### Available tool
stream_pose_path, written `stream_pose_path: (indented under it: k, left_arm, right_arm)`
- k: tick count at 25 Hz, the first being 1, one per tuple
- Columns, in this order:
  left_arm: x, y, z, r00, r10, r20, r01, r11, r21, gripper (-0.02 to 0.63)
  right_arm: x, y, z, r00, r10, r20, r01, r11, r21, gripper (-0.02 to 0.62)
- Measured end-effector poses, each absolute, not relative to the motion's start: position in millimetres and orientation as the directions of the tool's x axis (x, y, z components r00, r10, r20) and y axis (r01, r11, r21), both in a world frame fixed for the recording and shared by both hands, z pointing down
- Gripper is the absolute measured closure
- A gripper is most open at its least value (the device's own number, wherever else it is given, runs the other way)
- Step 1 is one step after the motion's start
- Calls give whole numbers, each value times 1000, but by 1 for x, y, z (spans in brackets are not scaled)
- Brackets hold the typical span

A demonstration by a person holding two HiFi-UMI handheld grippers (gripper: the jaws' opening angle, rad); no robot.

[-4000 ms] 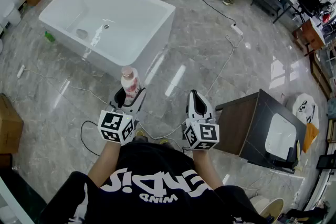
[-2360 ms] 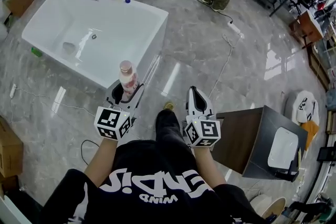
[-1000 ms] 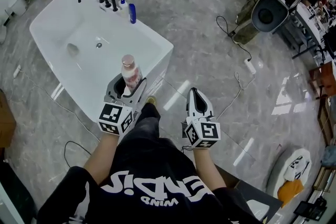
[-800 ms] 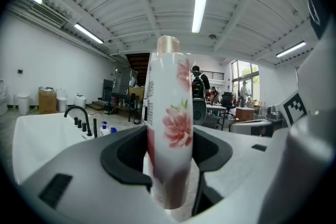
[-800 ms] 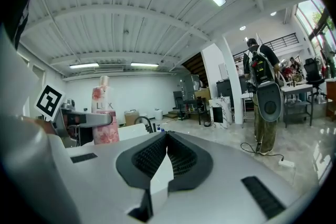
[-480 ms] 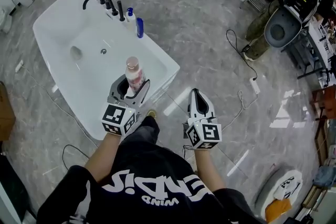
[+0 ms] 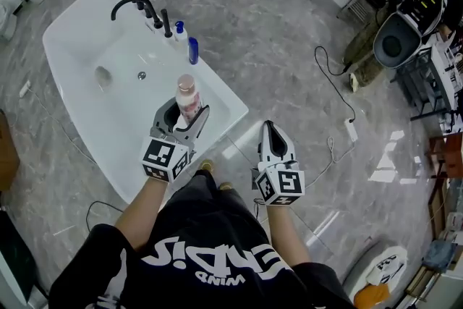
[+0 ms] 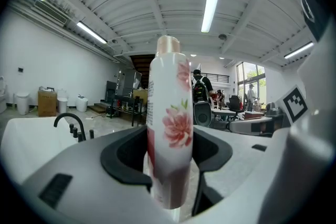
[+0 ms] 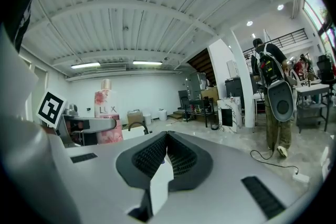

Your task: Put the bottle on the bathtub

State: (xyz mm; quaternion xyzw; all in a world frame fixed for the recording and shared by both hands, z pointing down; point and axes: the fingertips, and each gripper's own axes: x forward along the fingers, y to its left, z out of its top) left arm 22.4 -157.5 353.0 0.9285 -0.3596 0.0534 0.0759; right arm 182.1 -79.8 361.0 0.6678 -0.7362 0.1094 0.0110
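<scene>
A white bottle (image 7: pixel 187 99) with pink flowers and a pale pink cap stands upright in my left gripper (image 7: pixel 183 116), which is shut on its lower body. In the left gripper view the bottle (image 8: pixel 169 128) fills the middle between the jaws. The gripper holds it over the near right part of the white bathtub (image 7: pixel 72 108), above the basin. My right gripper (image 7: pixel 270 138) is shut and holds nothing, over the floor to the right of the tub. From the right gripper view the bottle (image 9: pixel 106 118) shows at the left.
A black faucet (image 7: pixel 132 4) and taps stand on the tub's far rim, with a white pump bottle (image 7: pixel 179 30) and a blue bottle (image 7: pixel 193 50) beside them. A cable (image 7: pixel 335 87) runs over the grey marble floor. Chairs and desks stand at the far right.
I have walked up to the tub. My left gripper with the bottle has moved from over the floor to over the tub's near right part. The right gripper stays shut.
</scene>
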Motion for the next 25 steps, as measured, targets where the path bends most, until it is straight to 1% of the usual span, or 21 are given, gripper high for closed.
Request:
stream_pose_path:
  k: [11, 16, 25]
  left_arm:
    - [42, -201, 368, 686, -715, 138, -727, -680, 91, 371]
    - [51, -225, 397, 668, -731, 139, -744, -663, 90, 371]
    - [58, -275, 468, 647, -751, 131, -762, -642, 81, 371]
  right_arm:
    - [199, -132, 373, -185, -969, 164, -972, 157, -175, 572]
    - [201, -158, 396, -211, -962, 172, -967, 179, -183, 572]
    - [185, -208, 453, -277, -943, 187, -953, 244, -180, 572]
